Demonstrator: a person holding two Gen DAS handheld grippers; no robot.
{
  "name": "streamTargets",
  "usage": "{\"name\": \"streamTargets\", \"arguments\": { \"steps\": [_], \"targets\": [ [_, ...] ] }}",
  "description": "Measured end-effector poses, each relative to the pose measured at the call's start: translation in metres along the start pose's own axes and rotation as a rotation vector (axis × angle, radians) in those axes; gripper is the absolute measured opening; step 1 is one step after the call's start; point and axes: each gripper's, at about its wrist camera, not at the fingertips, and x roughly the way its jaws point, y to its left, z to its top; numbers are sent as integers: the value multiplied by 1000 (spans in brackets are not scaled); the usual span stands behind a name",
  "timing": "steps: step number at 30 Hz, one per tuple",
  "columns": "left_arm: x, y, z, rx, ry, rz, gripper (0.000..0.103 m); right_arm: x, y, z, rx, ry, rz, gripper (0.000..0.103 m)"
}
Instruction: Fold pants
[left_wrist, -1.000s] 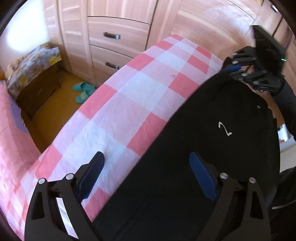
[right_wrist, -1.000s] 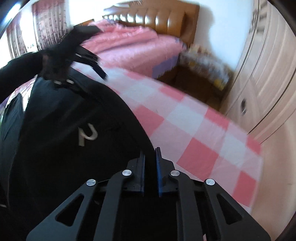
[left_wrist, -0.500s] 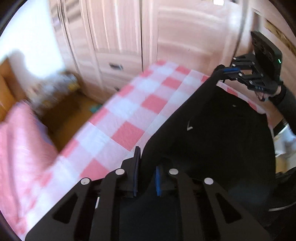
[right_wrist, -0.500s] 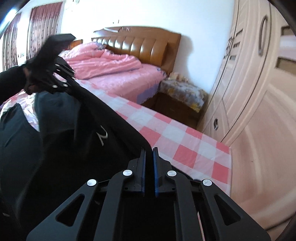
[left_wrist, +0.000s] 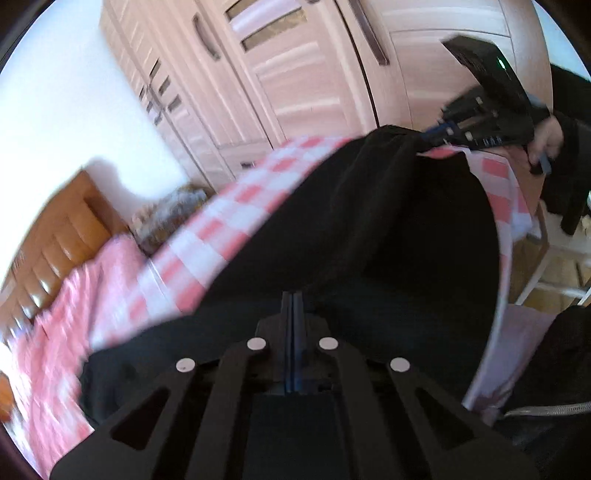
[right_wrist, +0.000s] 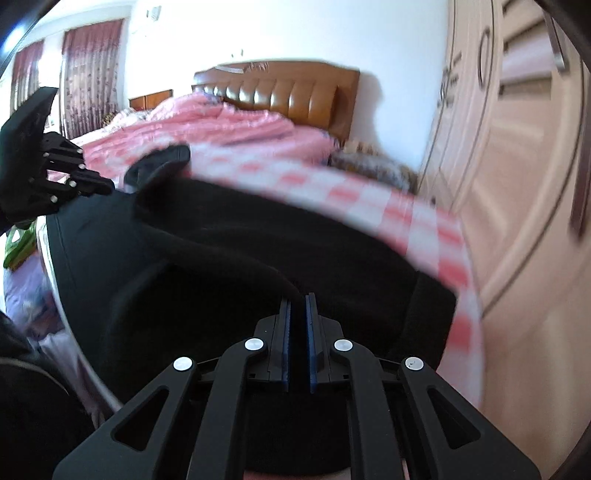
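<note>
Left tool (left_wrist: 293, 295): black frame, blue pads pressed together, clamped on a fold of the black pants (left_wrist: 369, 229). Right tool (right_wrist: 297, 299): same build, pads nipping a ridge of the same dark cloth; in the left wrist view it appears at the far corner (left_wrist: 439, 131), gripping the pants' edge, held by a hand (left_wrist: 550, 136) in a dark sleeve.

Pants: black, soft, matte knit, raised between both tools and draped in broad folds over the checked cloth (left_wrist: 207, 240).

Checked cloth: pink-and-white squares, thin woven fabric covering the desk; hangs over the edge.

Bed (right_wrist: 221, 125): pink crumpled quilt, brown padded headboard (right_wrist: 280, 92).

Wardrobe (left_wrist: 295, 74): pale wood, panelled doors, dark handles.

Views blurred.
</note>
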Motion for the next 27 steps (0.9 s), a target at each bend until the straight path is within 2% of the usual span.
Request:
{"name": "streamTargets", "arguments": {
  "steps": [2,5,6,7,8,9,10,11,13,14,17,19,20,22,23,24,25,27],
  "targets": [
    [9,-11,-15,-33,29,18,0,10,7,-19,37,23,-5,8],
    [24,-17,-29,-104,57,31,0,15,13,-29,80,19,-14,9],
    [25,-14,-32,-141,57,14,1,14,13,-29,94,14,-13,9],
    [24,-8,-34,-211,53,-36,4,14,12,-28,107,10,-12,9],
    [21,-1,-33,-279,37,-71,15,14,13,-27,107,9,-15,10],
    [19,6,-33,-334,25,-86,55,11,16,-28,100,12,-20,10],
    [18,22,-29,-438,13,-125,83,12,18,-28,92,18,-26,10],
    [20,35,-26,-516,5,-169,98,10,22,-31,91,21,-31,11],
    [25,59,-16,-681,-11,-250,98,12,25,-35,96,28,-42,11],
    [31,70,-9,-740,9,-255,98,14,27,-38,102,32,-44,12],
    [69,93,5,-865,220,-197,99,13,26,-42,130,33,-44,15],
    [95,100,4,-959,312,-213,97,12,26,-43,148,37,-42,18],
    [104,100,4,-981,341,-200,96,10,26,-43,153,37,-44,24],
    [119,105,4,-1023,388,-141,89,6,27,-46,160,30,-41,49],
    [125,106,2,-1037,405,-110,79,3,28,-47,166,18,-41,68],
    [131,104,0,-1053,424,-77,57,1,29,-50,171,7,-40,74],
    [139,106,-3,-1084,444,-47,44,-1,28,-50,179,0,-35,74],
    [135,105,-11,-1104,421,-33,25,-2,26,-52,194,11,-43,76]
  ]
}}
